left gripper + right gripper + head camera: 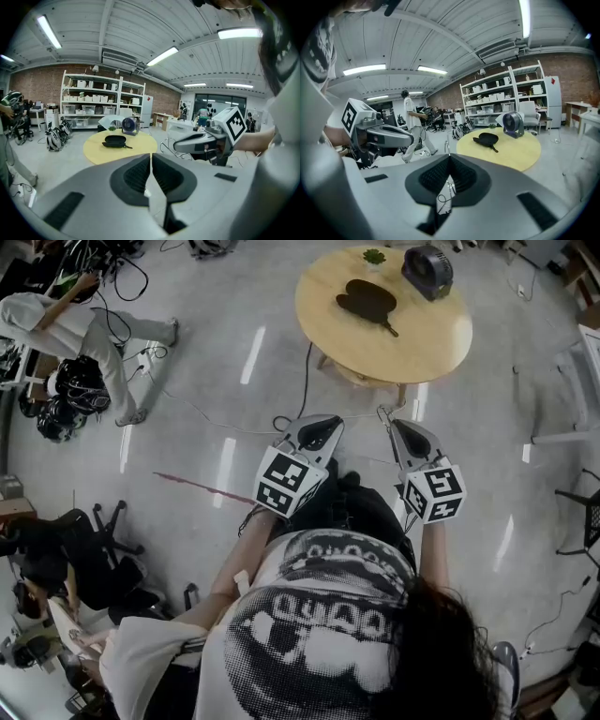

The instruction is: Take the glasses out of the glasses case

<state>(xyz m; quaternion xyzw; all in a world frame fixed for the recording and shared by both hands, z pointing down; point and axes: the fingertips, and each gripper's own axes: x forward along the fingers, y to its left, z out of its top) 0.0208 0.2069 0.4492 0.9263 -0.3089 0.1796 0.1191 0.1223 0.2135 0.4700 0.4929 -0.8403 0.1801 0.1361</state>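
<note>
- Hovering short of the round desk [422,348], the left gripper [328,420] and right gripper [394,424] sit side by side over the floor [216,409]. Only the head view shows that gap, where a cable [305,381] trails.
- Left gripper view: the fingers [138,176] are clenched together with nothing between them. Right gripper view: those fingers [464,176] are clenched too, and empty.
- The glasses case [367,301] lies on the desk, looking closed, left of a fan [427,271]. It is well in from the near edge, with open desk in front of it.
- Only the gripper views show the shelves [506,93] beyond the desk.
- A person [66,324] stands well apart to the left.
</note>
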